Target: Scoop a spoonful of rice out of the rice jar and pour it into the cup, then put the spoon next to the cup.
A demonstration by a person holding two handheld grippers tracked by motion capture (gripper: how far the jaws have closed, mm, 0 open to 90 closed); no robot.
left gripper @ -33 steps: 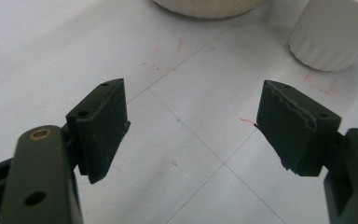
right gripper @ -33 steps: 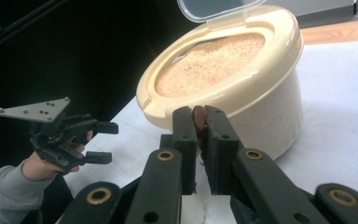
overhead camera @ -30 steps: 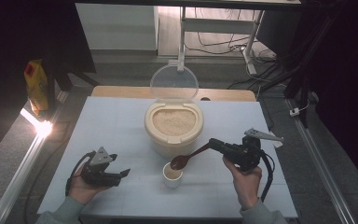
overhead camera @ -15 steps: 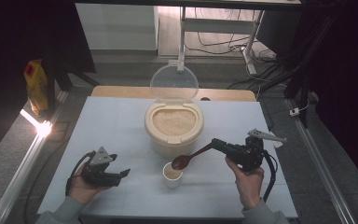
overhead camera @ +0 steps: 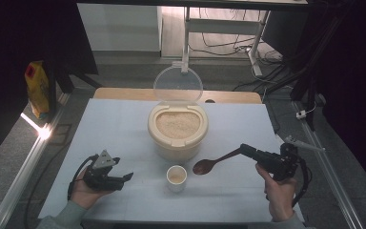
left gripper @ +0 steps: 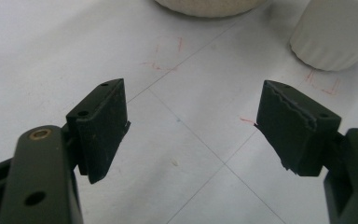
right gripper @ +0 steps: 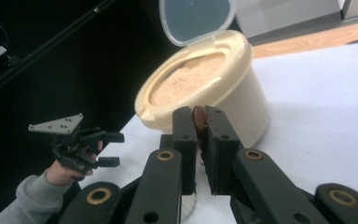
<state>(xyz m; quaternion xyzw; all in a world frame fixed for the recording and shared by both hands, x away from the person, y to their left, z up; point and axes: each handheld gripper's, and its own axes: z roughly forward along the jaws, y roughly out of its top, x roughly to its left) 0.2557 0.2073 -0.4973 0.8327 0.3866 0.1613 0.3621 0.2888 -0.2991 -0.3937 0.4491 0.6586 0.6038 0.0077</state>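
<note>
I have the right gripper (overhead camera: 244, 149) clamped on the handle end of a glossy dark brown wooden spoon (overhead camera: 212, 162); in the right gripper view the handle (right gripper: 198, 119) sits pinched between the two black pads. The spoon's long axis runs across the table from my right hand towards the middle, sloping down, with its oval bowl leading and held just beside a small white ribbed ceramic cup (overhead camera: 176, 177), to the cup's right and not over it. The cup holds a little pale grain. Behind it stands a round cream plastic tub (overhead camera: 177, 136) filled with beige rice, its translucent round lid (overhead camera: 177, 85) hinged upright at the back.

My left gripper (overhead camera: 122, 179) rests low near the table's front left corner, jaws spread wide with nothing between them; its rubber pads (left gripper: 103, 125) look matte and worn.

The table (overhead camera: 114, 129) is covered in a smooth white sheet with thin pencil lines and small red marks (left gripper: 168, 58). Around it the room is dark, with a yellow packet (overhead camera: 37, 88) on the floor at left and cables at the back.
</note>
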